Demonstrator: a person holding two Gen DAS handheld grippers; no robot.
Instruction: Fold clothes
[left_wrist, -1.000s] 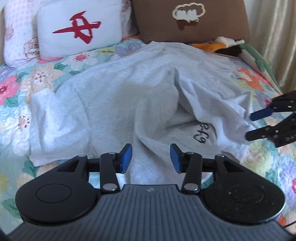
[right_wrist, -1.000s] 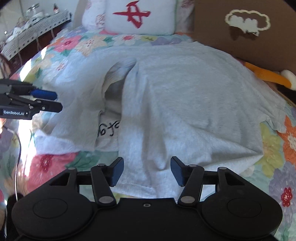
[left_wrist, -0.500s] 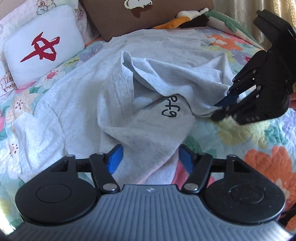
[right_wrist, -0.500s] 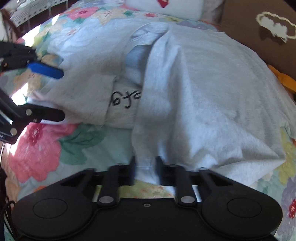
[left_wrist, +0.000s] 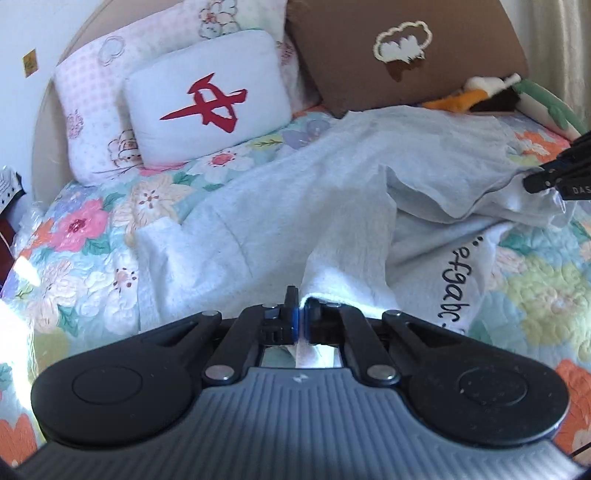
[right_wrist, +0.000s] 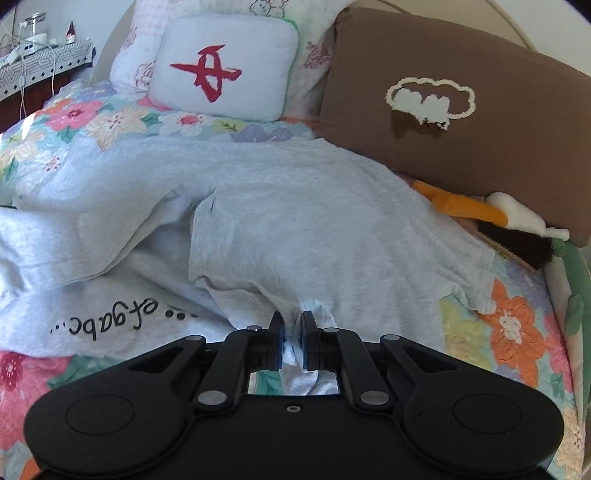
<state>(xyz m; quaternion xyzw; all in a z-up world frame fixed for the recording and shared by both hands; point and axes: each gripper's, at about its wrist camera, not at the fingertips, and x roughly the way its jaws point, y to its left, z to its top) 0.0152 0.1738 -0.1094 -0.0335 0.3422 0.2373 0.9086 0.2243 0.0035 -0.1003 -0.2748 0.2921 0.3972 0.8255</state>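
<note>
A light grey T-shirt (left_wrist: 295, 206) lies rumpled on the flowered bedspread (left_wrist: 85, 236), with black lettering (left_wrist: 460, 273) showing on an underlayer. My left gripper (left_wrist: 300, 314) is shut on the shirt's near hem, cloth pinched between its blue pads. In the right wrist view the same shirt (right_wrist: 314, 229) spreads toward the pillows, its lettering (right_wrist: 122, 314) at lower left. My right gripper (right_wrist: 291, 332) is shut on a bunched edge of the shirt. The right gripper's body (left_wrist: 561, 173) shows at the right edge of the left wrist view.
A white pillow with a red mark (left_wrist: 207, 96) and a brown pillow (left_wrist: 406, 51) lean at the head of the bed. A plush toy (right_wrist: 491, 218) lies by the brown pillow. A side table with items (right_wrist: 37, 55) stands at far left.
Both grippers went from open to shut on the shirt's near hem. The hem has been pulled out toward the cameras, uncovering more of the lettering.
</note>
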